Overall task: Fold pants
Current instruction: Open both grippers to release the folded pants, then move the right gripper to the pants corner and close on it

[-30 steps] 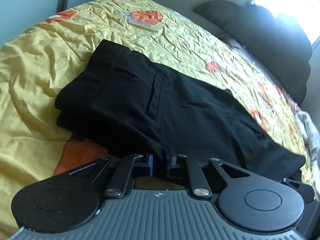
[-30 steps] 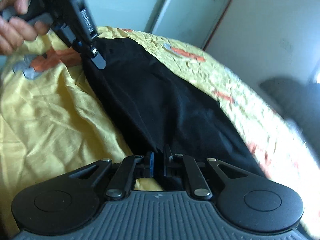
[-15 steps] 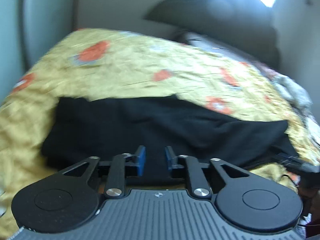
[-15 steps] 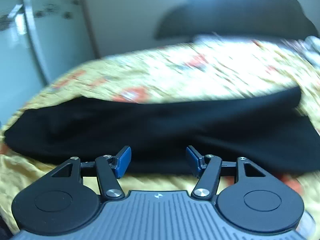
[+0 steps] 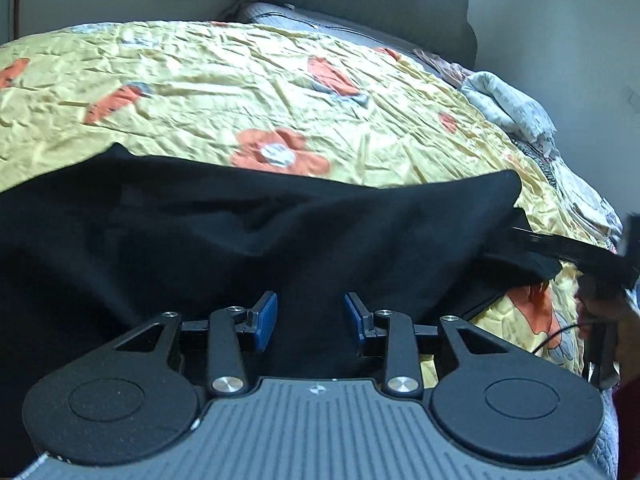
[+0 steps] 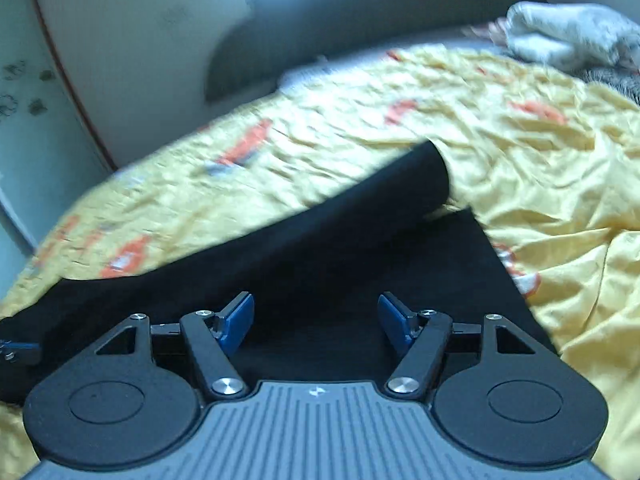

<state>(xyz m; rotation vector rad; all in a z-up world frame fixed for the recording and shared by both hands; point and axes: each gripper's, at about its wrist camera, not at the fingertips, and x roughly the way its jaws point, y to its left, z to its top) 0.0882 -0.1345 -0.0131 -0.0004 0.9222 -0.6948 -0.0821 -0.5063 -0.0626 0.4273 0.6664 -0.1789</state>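
The black cloth pants [image 5: 248, 232] lie folded lengthwise across the crumpled yellow bedspread with orange flowers [image 5: 248, 92], one leg stacked loosely on the other and the upper hem [image 6: 424, 176] offset from the lower. The left gripper [image 5: 310, 318] hangs over the near edge, its blue-padded jaws partly apart and holding nothing; they have just been opening, with cloth beneath them but not pinched. The right gripper [image 6: 316, 320] stands wider over the leg end, likewise freshly opened and empty.

The step in hand appears to be re-gripping for the crosswise fold. It goes best if each gripper takes both layers together at the edge, so the legs do not slide apart. The hems should then be carried evenly toward the waistband, keeping the cloth taut between the hands.
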